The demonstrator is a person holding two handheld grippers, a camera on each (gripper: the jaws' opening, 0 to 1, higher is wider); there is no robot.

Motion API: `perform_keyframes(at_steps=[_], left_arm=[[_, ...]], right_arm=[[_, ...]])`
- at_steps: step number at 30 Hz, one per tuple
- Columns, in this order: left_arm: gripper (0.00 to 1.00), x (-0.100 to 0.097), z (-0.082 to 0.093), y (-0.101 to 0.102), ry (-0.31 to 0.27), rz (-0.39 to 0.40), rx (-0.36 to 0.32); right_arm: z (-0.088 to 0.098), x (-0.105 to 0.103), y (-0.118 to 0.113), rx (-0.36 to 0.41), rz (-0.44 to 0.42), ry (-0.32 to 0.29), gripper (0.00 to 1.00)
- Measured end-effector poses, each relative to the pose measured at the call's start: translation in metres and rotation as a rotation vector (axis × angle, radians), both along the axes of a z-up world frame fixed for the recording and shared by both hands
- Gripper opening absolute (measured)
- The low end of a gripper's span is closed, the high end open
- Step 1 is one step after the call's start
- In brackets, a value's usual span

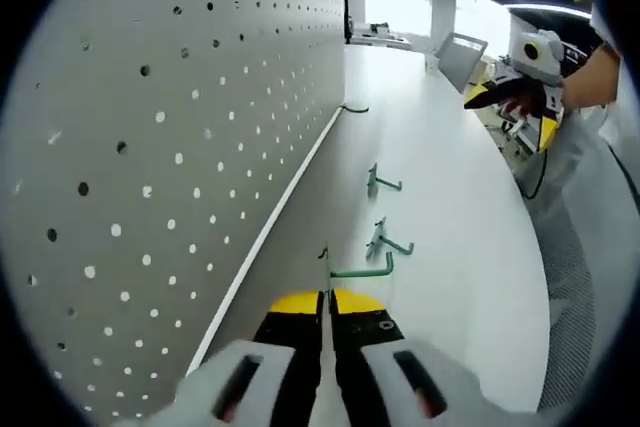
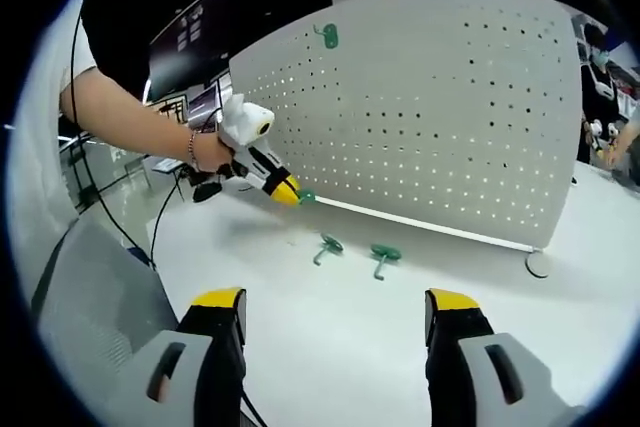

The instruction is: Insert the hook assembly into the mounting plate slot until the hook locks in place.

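My left claw (image 1: 328, 309) is clenched on a green hook (image 1: 362, 269), shank crosswise, just beside the pegboard (image 1: 180, 147) foot. My right claw (image 2: 338, 319) is released, well apart above the worktop (image 2: 400, 337).

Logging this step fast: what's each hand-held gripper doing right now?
Left hand-held gripper: shut on a green hook.
Right hand-held gripper: open, holding nothing.
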State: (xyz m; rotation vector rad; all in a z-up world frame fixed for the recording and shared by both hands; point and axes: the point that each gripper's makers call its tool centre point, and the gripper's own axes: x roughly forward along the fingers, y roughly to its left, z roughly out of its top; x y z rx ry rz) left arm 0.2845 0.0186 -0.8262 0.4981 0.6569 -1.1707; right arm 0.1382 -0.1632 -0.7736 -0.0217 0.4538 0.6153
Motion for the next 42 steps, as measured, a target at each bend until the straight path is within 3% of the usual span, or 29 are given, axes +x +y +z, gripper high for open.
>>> perform_keyframes(at_steps=[9, 32, 42], left_arm=[[0.02, -0.001, 0.014, 0.0, -0.005, 0.059, -0.067], [0.02, -0.006, 0.046, 0.001, -0.096, 0.139, -0.18], [0.02, -0.011, 0.063, 0.006, -0.11, 0.222, -0.278]], right_arm=[[0.004, 0.004, -0.003, 0.022, -0.018, -0.006, 0.7], [0.018, 0.007, 0.002, 0.051, -0.013, -0.038, 0.72], [0.023, 0.01, 0.005, 0.074, -0.018, -0.052, 0.72]])
